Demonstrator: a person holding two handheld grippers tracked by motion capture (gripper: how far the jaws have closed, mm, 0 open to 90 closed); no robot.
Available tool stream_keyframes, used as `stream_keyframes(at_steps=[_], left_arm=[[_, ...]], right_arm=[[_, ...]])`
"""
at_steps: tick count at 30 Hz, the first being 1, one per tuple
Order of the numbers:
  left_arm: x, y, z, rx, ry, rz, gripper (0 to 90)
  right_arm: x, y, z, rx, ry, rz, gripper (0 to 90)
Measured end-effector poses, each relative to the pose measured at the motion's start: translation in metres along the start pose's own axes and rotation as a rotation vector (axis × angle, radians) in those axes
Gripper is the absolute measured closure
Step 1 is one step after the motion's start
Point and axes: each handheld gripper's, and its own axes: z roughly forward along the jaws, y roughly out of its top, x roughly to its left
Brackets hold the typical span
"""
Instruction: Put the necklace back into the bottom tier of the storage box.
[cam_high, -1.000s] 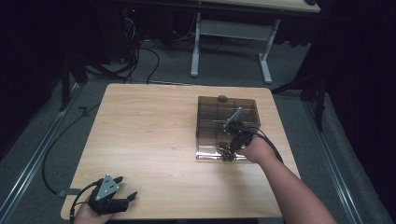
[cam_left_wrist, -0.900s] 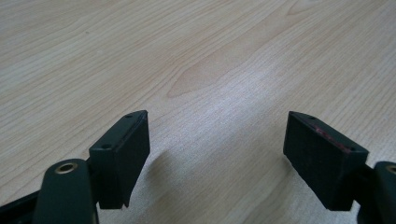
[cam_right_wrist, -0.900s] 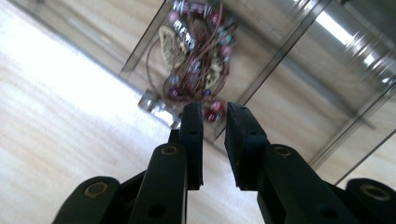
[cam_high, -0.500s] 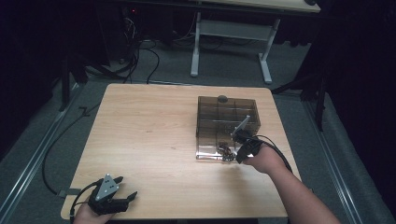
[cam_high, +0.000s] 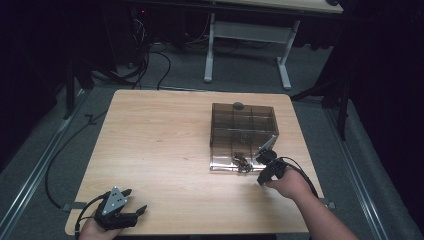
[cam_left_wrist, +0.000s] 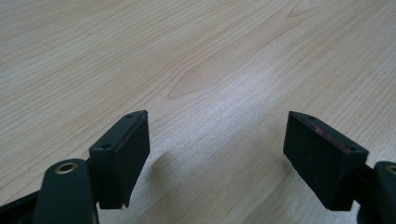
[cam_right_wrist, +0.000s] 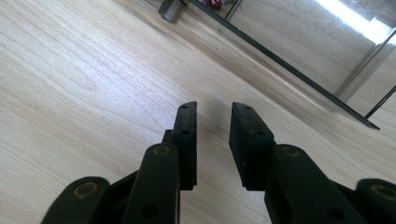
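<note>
At the wooden table (cam_high: 165, 145), our right gripper (cam_high: 263, 176) hovers just off the near edge of the clear plastic box (cam_high: 243, 135), its jaws slightly apart with nothing between them. Small dark pieces (cam_high: 242, 161), perhaps hardware, lie in the box's near compartment. Our left gripper (cam_high: 131, 212) rests wide open at the near-left corner.

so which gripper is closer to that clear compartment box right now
The right. The right gripper sits just off the near right corner of the clear box, while the left gripper rests far away at the table's near left corner.
</note>
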Motion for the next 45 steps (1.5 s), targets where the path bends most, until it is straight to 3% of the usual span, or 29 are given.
stream_keyframes(at_steps=[2,10,20,23,25,27,29,33,35,38,39,45], left_arm=[[0.000,0.000,0.000,0.000,0.000,-0.001,23.1],[0.000,0.000,0.000,-0.009,-0.001,-0.006,23.1],[0.001,-0.001,0.000,-0.012,0.002,-0.014,23.1],[0.000,-0.001,0.000,-0.015,0.003,-0.015,23.2],[0.001,-0.001,0.000,-0.016,0.005,-0.019,23.2],[0.001,-0.001,-0.001,-0.016,0.005,-0.019,23.1],[0.001,-0.001,-0.001,-0.019,0.009,-0.021,23.1],[0.001,-0.001,0.000,-0.017,0.011,-0.021,23.1],[0.001,-0.001,-0.001,-0.022,0.011,-0.021,23.2],[0.001,-0.002,-0.001,-0.032,0.015,-0.027,23.1],[0.001,-0.002,-0.002,-0.038,0.017,-0.032,23.1],[0.003,-0.002,-0.002,-0.041,0.030,-0.058,23.1]], right_arm=[[0.000,-0.001,0.000,-0.007,0.001,-0.007,71.3],[0.009,-0.016,-0.002,-0.131,-0.008,-0.013,67.6],[0.009,-0.048,0.002,-0.388,0.018,0.053,59.5],[0.010,-0.053,0.004,-0.434,0.012,0.045,58.2],[0.014,-0.061,0.006,-0.516,0.015,0.032,56.6],[0.015,-0.063,0.007,-0.533,0.015,0.025,56.2],[0.021,-0.070,0.010,-0.604,0.008,0.003,54.8],[0.026,-0.075,0.014,-0.664,0.009,0.004,53.1],[0.029,-0.083,0.020,-0.741,0.010,0.017,52.1],[0.030,-0.087,0.025,-0.779,0.013,0.029,51.5],[0.030,-0.093,0.032,-0.816,0.010,0.032,51.3],[0.028,-0.106,0.043,-0.874,0.002,0.016,51.1]])
